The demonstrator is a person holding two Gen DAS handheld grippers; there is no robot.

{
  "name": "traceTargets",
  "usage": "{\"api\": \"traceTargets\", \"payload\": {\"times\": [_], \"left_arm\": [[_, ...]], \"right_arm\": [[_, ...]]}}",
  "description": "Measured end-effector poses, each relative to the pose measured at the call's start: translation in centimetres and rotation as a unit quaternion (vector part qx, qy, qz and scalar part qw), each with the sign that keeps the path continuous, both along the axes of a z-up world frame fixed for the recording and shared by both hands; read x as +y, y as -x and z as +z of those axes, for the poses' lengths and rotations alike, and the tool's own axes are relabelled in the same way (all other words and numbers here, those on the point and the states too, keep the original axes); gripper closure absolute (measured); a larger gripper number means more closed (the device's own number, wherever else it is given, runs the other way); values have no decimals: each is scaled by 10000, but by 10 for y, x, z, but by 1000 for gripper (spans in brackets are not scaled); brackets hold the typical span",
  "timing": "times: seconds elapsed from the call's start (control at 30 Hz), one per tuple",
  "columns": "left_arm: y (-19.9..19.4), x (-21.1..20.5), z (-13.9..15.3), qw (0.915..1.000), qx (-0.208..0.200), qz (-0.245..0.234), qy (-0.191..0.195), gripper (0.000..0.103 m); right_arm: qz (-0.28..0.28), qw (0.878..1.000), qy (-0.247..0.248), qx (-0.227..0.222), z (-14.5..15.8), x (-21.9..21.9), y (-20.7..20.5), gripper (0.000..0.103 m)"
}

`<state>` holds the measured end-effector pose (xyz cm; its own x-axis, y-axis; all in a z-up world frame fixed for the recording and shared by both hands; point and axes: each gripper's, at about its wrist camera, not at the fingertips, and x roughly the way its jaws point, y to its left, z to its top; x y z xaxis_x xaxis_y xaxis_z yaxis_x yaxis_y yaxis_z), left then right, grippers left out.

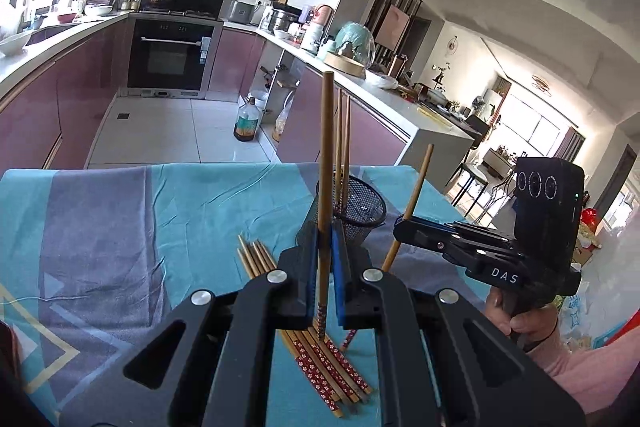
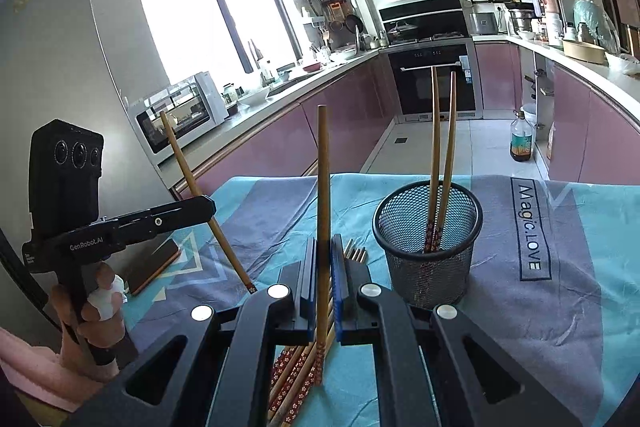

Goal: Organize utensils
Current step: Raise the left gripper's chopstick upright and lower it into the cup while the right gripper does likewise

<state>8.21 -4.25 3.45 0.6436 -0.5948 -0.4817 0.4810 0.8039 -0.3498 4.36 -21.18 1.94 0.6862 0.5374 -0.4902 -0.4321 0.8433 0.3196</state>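
Between your blue-padded black fingers (image 2: 338, 263) stands a tan chopstick (image 2: 323, 187) with a red, white-flowered end. Right of them you see a black mesh cup (image 2: 428, 247); beneath lies a teal-and-grey cloth (image 2: 560, 307).

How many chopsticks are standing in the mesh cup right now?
2. Both chopsticks stand in the black mesh cup, leaning toward its far side. One more is held in each gripper, left and right; the rest lie on the cloth.
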Motion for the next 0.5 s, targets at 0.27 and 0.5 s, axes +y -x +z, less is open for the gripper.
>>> {"api": "traceTargets", "payload": {"times": [0.27,0.5], "left_arm": [[-10,-15,14,9997,-90,-120,187,96],[-21,-30,29,9994,-191,-203,200,96]], "right_arm": [[-172,9993,16,-330,23,-14,0,98],[-283,9979,41,-586,40,-27,-2,98]]}}
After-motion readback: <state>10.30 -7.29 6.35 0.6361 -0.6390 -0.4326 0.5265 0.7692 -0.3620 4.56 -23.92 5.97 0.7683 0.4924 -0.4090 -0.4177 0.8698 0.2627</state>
